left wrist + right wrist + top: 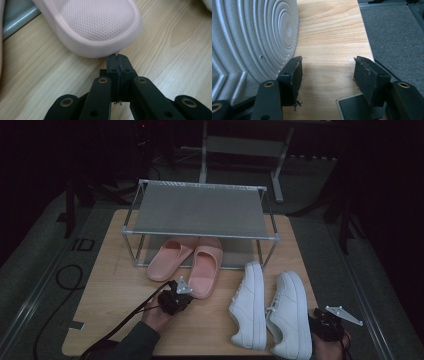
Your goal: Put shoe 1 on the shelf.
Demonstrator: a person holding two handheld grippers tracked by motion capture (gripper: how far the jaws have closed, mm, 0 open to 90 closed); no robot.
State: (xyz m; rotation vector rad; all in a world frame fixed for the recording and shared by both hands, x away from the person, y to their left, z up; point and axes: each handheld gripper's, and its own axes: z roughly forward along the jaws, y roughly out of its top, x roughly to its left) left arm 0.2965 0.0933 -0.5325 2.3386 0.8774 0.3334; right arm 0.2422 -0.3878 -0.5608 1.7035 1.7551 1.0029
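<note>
Item: right pink slipper (97,22), heel toward the near edge of the desk (120,285), toe under the metal rack (200,210).
Left tool (117,58): jaws pressed together, tips touching the heel rim, gripping nothing.
Right tool (327,67): jaws spread, empty, beside the white sneaker (249,37) near the near right corner.
Risk: a closed-jaw nudge may skew the slipper against its mate or a rack leg.

The high view looks forward and down over the pale wooden table (120,285). The left gripper view sits low, very near the heel of the pink foam slipper (97,27), which the high view shares. The right gripper view looks along the tabletop beside the white sneaker's ridged grey sole (249,37).
</note>
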